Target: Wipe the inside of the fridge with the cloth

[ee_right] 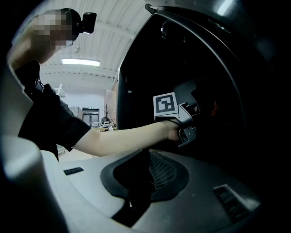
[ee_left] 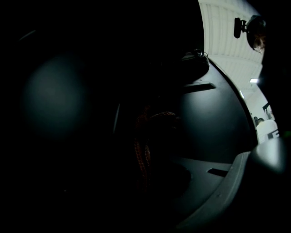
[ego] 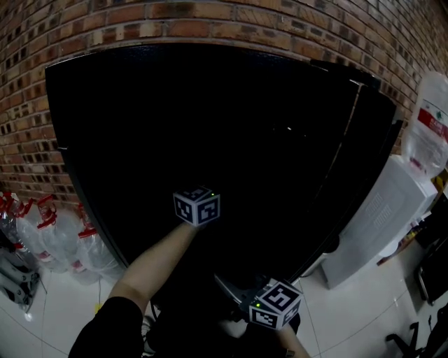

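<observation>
Beside water bottles (ego: pixel 70 241), left hand-held gripper (ee_left: pixel 150 164) clamps cloth (ee_left: pixel 141 150) in fridge (ego: pixel 210 112); right hand-held gripper (ee_right: pixel 136 182) closed.

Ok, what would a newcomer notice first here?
The fridge, black inside, fills the head view against a brick wall. The person's left arm reaches into it, the left hand-held gripper shut on a reddish cloth. A white water dispenser stands at the right.

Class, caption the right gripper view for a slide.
Left gripper holding a reddish cloth reaches into the dark fridge.
</observation>
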